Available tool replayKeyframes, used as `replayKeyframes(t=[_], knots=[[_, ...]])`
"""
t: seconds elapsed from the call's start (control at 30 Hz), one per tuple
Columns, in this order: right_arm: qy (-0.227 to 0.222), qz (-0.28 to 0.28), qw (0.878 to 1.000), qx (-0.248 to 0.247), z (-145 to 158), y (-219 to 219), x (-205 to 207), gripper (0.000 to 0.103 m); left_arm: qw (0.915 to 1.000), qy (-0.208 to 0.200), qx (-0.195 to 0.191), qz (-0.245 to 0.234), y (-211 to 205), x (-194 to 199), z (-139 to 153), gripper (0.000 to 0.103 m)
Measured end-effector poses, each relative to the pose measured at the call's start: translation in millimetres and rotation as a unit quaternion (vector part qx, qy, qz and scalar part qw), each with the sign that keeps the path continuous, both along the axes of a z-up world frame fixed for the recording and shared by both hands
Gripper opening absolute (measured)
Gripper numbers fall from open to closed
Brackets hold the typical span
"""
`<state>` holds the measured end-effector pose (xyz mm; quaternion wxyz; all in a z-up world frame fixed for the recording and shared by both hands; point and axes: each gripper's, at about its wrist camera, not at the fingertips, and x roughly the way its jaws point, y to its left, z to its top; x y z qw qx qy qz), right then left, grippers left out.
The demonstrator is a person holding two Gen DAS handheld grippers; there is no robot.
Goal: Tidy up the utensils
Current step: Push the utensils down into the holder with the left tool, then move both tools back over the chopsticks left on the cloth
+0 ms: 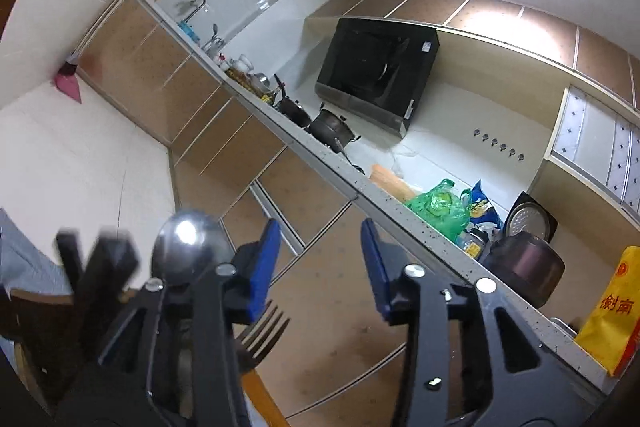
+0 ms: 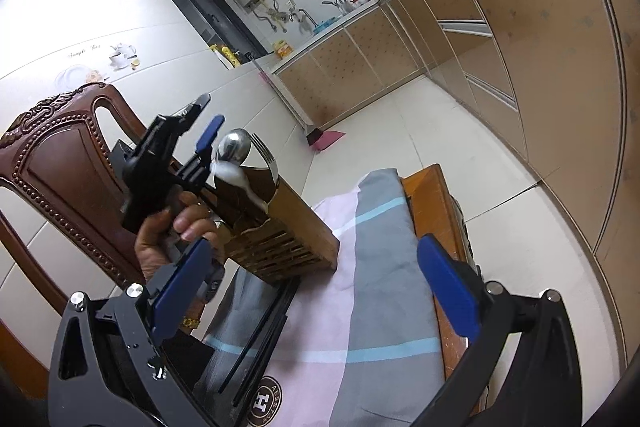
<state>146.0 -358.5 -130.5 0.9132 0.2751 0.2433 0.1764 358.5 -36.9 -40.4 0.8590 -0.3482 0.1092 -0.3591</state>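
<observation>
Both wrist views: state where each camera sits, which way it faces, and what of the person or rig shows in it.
Left wrist: rides the left gripper, facing level across the kitchen at the counter; only its own open blue fingers show.
Right wrist: rides the right gripper, angled down over the cloth toward the wooden utensil holder; shows its open fingers and the left hand.
Shared: spoon, fork.

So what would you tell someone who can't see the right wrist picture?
A wooden utensil holder on a cloth-covered table holds a metal spoon and a fork, bowl and tines pointing up. A hand holds the left gripper open just beside them, while the right gripper waits open and empty in front.
</observation>
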Motion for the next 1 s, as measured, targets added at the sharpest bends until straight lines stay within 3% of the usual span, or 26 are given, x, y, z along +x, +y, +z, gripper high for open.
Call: replayKeyframes(t=[0.03, 0.1, 0.23, 0.33, 0.4, 0.43, 0.5, 0.6, 0.73, 0.9, 1.0], knots=[[0.000, 0.002, 1.000, 0.003, 1, -1, 0, 0.100, 1.0000, -0.004, 0.005, 0.000, 1, -5, 1, 0.051], [-0.001, 0.001, 1.000, 0.003, 3, -2, -1, 0.100, 0.9992, -0.019, 0.030, 0.019, 1, -24, 11, 0.080], [-0.007, 0.010, 1.000, -0.010, 10, 9, -6, 0.100, 0.9911, -0.038, 0.112, 0.061, -1, -72, 44, 0.098], [-0.014, 0.004, 0.999, -0.049, 16, 27, -15, 0.100, 0.9793, -0.023, 0.181, 0.088, -10, -118, 64, 0.099], [-0.016, -0.012, 0.995, -0.093, 23, 44, -24, 0.100, 0.9604, 0.004, 0.255, 0.112, -19, -145, 68, 0.099], [-0.016, -0.019, 0.993, -0.112, 27, 50, -28, 0.100, 0.9453, 0.021, 0.297, 0.133, -24, -164, 67, 0.099], [-0.015, -0.030, 0.989, -0.141, 30, 61, -34, 0.100, 0.9270, 0.051, 0.337, 0.156, -23, -197, 60, 0.099], [-0.005, -0.023, 0.986, -0.166, 33, 83, -45, 0.100, 0.9191, 0.077, 0.348, 0.167, -11, -240, 39, 0.099], [-0.014, -0.018, 0.980, -0.199, 31, 118, -72, 0.100, 0.8986, 0.117, 0.370, 0.205, 4, -293, 12, 0.099], [0.013, -0.007, 0.977, -0.211, 12, 135, -104, 0.100, 0.8835, 0.157, 0.375, 0.232, 27, -323, -1, 0.099], [0.011, -0.009, 0.973, -0.231, 8, 141, -111, 0.100, 0.8808, 0.159, 0.383, 0.229, 29, -333, 2, 0.099]])
